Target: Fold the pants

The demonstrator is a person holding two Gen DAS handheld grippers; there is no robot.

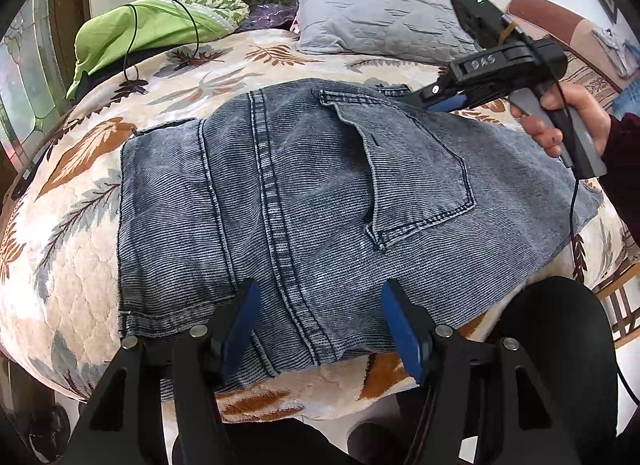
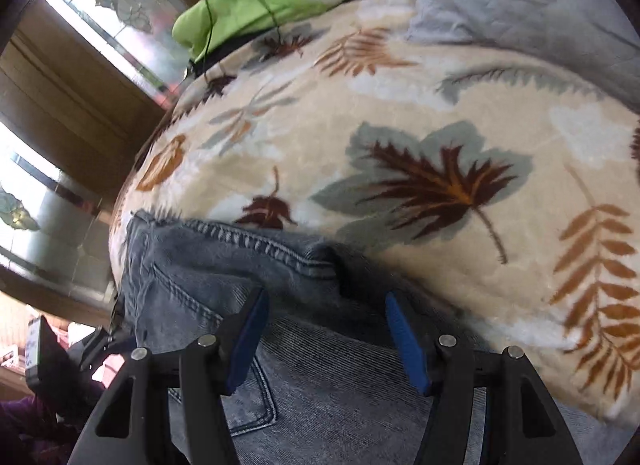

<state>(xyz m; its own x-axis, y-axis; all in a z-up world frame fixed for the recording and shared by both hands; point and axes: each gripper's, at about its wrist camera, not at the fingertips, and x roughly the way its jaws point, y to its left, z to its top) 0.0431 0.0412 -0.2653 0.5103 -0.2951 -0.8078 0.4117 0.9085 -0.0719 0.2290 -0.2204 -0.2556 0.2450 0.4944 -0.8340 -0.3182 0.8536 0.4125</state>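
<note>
A: Nearest, the left gripper (image 1: 318, 323) hovers with jaws apart over the near edge of the pants (image 1: 304, 193), which lie folded to a compact block on the bed (image 1: 72, 273). Beyond?

B: The right gripper (image 2: 324, 331), jaws apart and empty, hangs over the far edge. Pillow (image 1: 372, 13) behind.

A: Step?

B: Likely between folds; the next move calls for both jaws pinching one edge to double it over.

The right gripper's (image 1: 434, 99) fingertips are hidden behind the folded jeans' (image 1: 304, 201) far edge, the jeans' near right end is cut off, and the right-wrist view is motion-blurred.
</note>
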